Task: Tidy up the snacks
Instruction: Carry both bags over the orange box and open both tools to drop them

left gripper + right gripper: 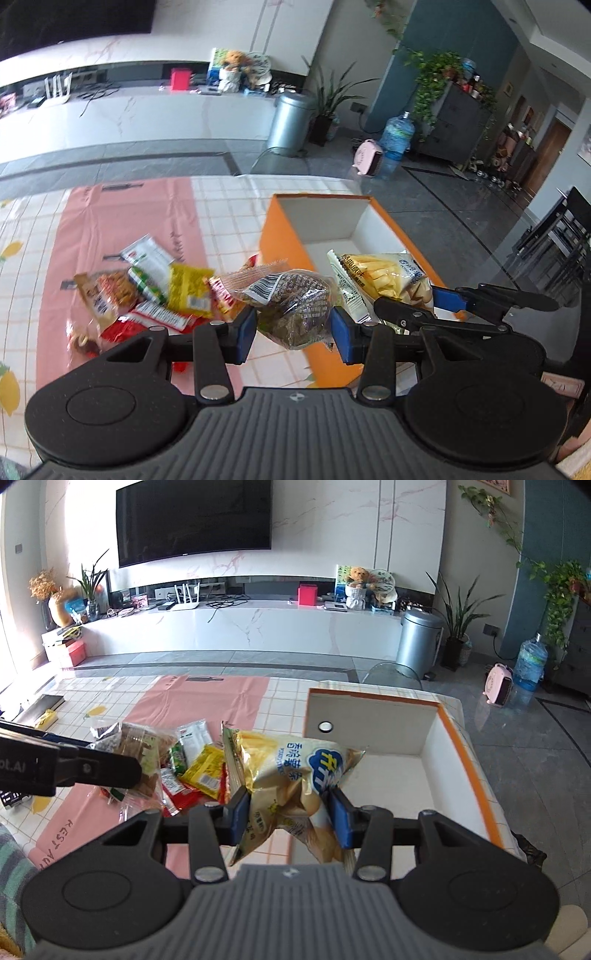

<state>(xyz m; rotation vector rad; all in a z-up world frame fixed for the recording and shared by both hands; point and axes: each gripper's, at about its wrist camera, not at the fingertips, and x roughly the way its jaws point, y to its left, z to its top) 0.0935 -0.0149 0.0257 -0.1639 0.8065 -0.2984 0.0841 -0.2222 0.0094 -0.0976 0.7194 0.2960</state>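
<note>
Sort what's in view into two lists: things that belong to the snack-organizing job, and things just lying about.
Job:
left gripper holding brown snack pack
right gripper holding potato chip bag
orange box
snack pile

Lying about:
trash can
water jug
pink heater
TV

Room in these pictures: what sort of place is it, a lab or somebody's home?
Most likely a home living room. A big wall-mounted television hangs above a long white media console, houseplants stand near the wall, and snack packets lie on a table with a checked tablecloth.
</note>
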